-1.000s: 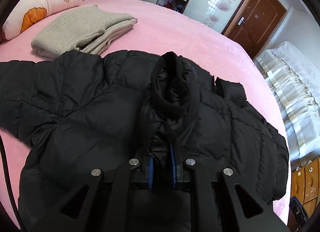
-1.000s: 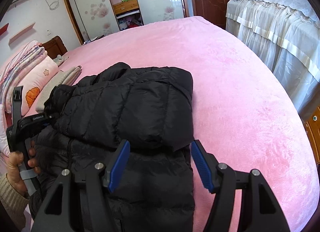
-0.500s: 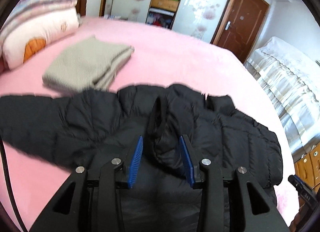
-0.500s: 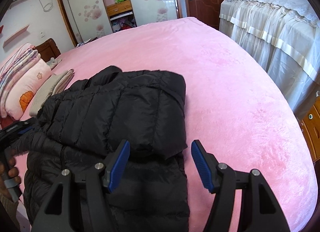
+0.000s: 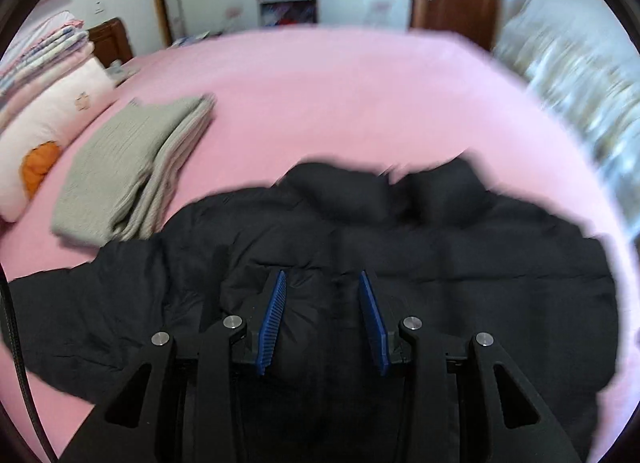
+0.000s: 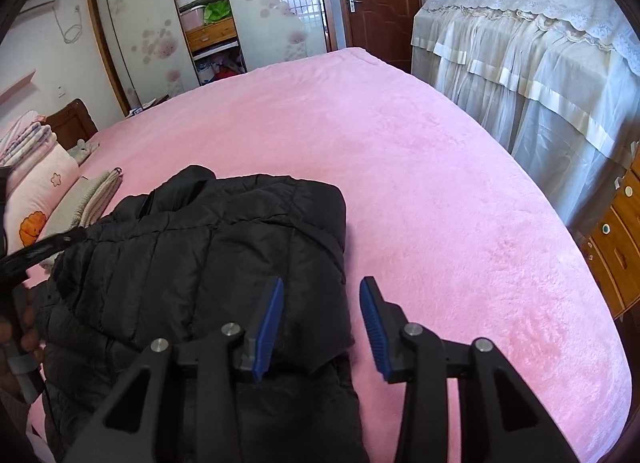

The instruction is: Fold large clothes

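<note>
A black puffer jacket (image 5: 400,263) lies on the pink bed (image 5: 340,103), partly folded. In the blurred left wrist view my left gripper (image 5: 322,275) hovers open over the jacket's middle, nothing pinched between its blue pads. In the right wrist view the jacket (image 6: 200,263) shows a folded-over panel with its right edge toward the bed's middle. My right gripper (image 6: 322,283) sits at that edge. Its jaws are closing with the jacket's edge between them, and the pads do not visibly press on it. A hand (image 6: 22,327) holds the left gripper at the far left.
A folded grey-beige knit (image 5: 132,183) lies left of the jacket, next to a white pillow (image 5: 40,131) and stacked blankets. A lace-covered piece of furniture (image 6: 540,63) and wooden drawers (image 6: 616,247) stand past the bed's right side. Bare pink blanket (image 6: 460,223) stretches right of the jacket.
My left gripper has let go of the raised jacket fold, opened and drawn back; the fold now lies flat. The right gripper's jaws have narrowed at the jacket's edge.
</note>
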A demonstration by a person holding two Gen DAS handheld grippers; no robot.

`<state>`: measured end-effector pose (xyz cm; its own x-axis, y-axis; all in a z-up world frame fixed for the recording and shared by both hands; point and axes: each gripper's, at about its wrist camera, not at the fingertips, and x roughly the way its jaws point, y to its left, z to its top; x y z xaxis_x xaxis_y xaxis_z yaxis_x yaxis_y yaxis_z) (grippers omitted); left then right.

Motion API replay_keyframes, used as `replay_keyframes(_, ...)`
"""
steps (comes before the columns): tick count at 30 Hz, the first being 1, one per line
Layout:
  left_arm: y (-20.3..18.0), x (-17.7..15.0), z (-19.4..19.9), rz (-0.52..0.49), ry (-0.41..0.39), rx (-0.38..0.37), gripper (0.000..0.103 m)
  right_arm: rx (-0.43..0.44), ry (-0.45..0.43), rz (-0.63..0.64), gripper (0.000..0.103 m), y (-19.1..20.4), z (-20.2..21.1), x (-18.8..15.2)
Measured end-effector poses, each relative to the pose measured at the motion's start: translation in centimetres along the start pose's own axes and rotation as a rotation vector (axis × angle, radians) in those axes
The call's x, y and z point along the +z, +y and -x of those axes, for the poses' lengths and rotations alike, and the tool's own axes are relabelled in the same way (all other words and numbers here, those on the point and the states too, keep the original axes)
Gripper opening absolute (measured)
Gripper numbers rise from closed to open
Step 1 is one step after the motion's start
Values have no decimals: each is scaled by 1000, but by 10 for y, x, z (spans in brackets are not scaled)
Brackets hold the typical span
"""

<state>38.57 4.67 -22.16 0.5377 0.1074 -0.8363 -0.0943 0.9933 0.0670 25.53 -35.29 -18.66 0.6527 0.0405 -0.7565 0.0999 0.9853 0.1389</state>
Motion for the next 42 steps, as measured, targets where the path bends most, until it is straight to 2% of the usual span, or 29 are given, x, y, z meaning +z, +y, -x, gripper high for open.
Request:
replay_keyframes(2, 5, -4, -18, -9, 49, 69, 37, -3, 0, 1, 38, 0, -2, 2)
replay_keyframes(6, 22, -15, -31, -12, 59, 143, 37, -1, 6, 26, 36, 7, -11, 6)
replay_keyframes(14, 28, -27, -31, 10, 60, 134, 37, 20, 16, 105, 36, 46, -34, 12)
replay_keyframes(18, 30, -33, -33, 7, 63, 153, 39, -54, 102, 149, 36, 56, -68, 9)
replay_keyframes(21, 33, -33, -35, 16, 67, 153, 41, -53, 162, 140, 36, 52, -88, 3)
replay_keyframes(27, 35, -33, -37, 7, 68, 140, 42, -68, 187, 153, 36, 54, -93, -3)
replay_keyframes(31, 39, -30, -28, 10, 77, 134, 43, -59, 192, 132, 37, 53, -82, 1)
replay_keyframes(33, 42, -28, -13, 17, 66, 122, 46, -31, 178, 108, 37, 54, -68, 4)
replay_keyframes(35, 44, -27, 3, 22, 47, 111, 56, -12, 154, 99, 37, 56, -52, 7)
replay_keyframes(42, 62, -28, 97, 15, -78, 65, 71, 53, 30, 106, 37, 76, 26, 18)
